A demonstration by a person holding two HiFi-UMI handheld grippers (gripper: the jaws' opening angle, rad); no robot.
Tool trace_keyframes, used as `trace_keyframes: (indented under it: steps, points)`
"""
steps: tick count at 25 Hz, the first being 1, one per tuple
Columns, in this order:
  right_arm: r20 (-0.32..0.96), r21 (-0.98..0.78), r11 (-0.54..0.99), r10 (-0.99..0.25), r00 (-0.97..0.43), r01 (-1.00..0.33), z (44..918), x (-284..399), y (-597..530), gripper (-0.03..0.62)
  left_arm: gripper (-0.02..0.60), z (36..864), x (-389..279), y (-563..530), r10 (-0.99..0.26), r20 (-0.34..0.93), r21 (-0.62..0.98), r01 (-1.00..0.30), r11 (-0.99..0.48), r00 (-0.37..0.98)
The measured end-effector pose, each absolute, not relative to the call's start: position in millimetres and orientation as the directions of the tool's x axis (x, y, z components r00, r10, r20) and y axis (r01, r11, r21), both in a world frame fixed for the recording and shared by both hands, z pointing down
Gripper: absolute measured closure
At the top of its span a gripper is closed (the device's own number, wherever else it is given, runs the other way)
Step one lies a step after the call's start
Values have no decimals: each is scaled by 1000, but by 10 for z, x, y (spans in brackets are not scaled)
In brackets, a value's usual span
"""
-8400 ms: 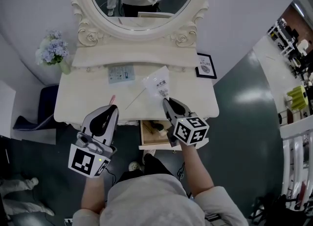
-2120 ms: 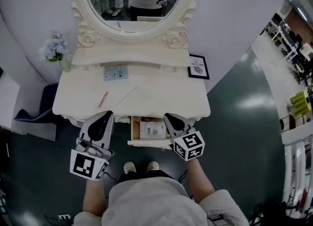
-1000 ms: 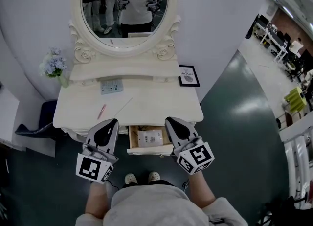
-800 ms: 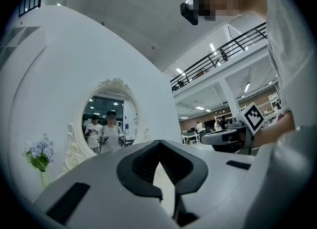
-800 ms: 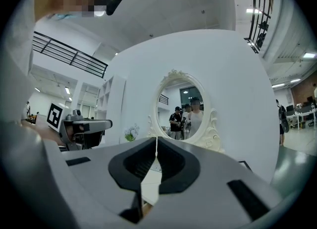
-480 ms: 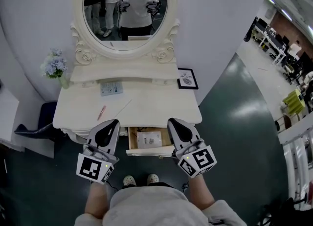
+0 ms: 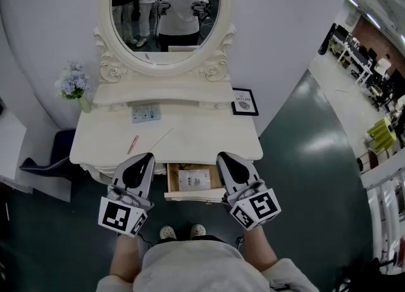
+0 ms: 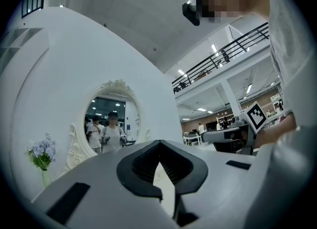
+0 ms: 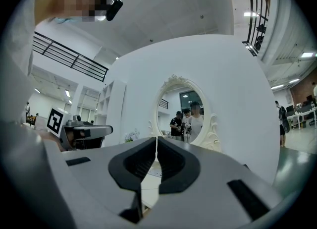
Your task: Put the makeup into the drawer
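- Head view: a white packet (image 7: 194, 179) lay in the open drawer (image 7: 169, 182). A pink stick (image 7: 133, 144), possibly makeup, lay on the table (image 7: 215, 136) at the drawer's ten o'clock. The left gripper (image 7: 146, 157) and right gripper (image 7: 224, 157) flanked the drawer.
- Left gripper view: jaws pressed together, empty.
- Right gripper view: likewise closed, empty. Lifting that thin stick would need spread jaws brought in low.

Left gripper (image 8: 159, 144): grey body, black ribbed fingers (image 8: 137, 166) closed tip to tip, nothing between them. Beyond it: oval mirror (image 8: 110, 124) in an ornate cream frame, reflecting standing people. Pale flowers (image 8: 40, 153) to the mirror's left. Curved white wall (image 8: 74, 59). Balcony railing (image 8: 223, 57) upper right.
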State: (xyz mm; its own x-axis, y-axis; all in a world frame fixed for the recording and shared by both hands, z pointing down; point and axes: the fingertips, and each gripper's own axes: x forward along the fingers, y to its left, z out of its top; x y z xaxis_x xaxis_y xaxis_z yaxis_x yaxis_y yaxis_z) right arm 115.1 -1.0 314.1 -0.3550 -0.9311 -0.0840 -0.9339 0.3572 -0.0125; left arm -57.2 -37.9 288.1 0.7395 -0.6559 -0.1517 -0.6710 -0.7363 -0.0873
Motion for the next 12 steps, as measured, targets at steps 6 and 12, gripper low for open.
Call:
trace_keyframes:
  steps: [6,12]
  points:
    - [-90,-10,362,-929,-359,-932,3126,1138,-5,569,569,2877,-601,-370,-664,-153,-82,-679,-729,732]
    - [-95,-11,366,-927,-363,-931,3101,1139,-12,569,569,2864,-595,-369,-667,-153,-82,-682,-727,729]
